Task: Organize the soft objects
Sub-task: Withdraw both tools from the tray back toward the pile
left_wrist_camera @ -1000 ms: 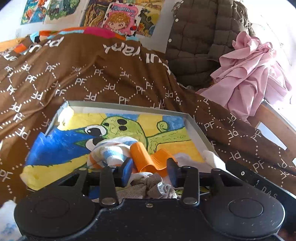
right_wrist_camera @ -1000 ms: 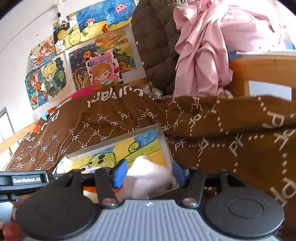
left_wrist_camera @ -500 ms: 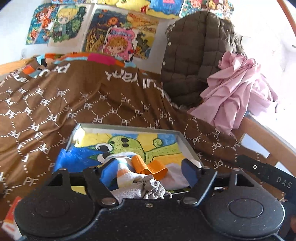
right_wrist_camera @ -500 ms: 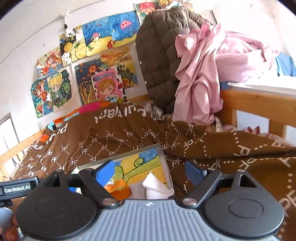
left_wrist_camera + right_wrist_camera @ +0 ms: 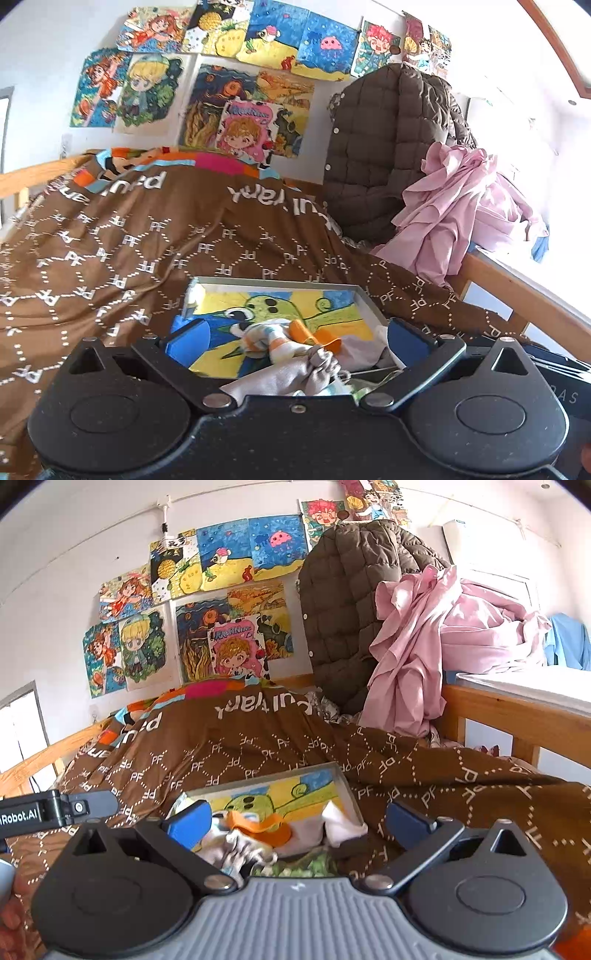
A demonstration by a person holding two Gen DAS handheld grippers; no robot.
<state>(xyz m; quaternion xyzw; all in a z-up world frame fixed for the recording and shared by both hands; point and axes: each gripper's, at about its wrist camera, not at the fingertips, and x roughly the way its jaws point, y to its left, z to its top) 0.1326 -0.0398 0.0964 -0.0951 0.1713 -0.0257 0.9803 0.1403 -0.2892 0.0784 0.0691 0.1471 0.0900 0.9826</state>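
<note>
A shallow grey-rimmed tray (image 5: 364,295) (image 5: 345,792) with a cartoon picture on its floor lies on the brown bedspread. Inside it sit a striped sock bundle (image 5: 271,338), an orange sock (image 5: 314,334) (image 5: 258,825), a grey cloth wad (image 5: 314,365) (image 5: 240,849) and a white cloth (image 5: 364,349) (image 5: 340,823). My left gripper (image 5: 295,341) is open, held back above the tray's near end, with nothing between its blue pads. My right gripper (image 5: 299,821) is also open and empty, above the tray's near right corner.
The brown patterned bedspread (image 5: 147,240) covers the bed. A quilted brown jacket (image 5: 388,147) and pink cloth (image 5: 461,206) hang at the far right over a wooden rail (image 5: 517,709). Drawings cover the wall. The other gripper's arm (image 5: 55,810) shows at the left of the right wrist view.
Both grippers opened wide and pulled up and back from the tray. The white cloth that was between the right fingers now lies in the tray's right end.
</note>
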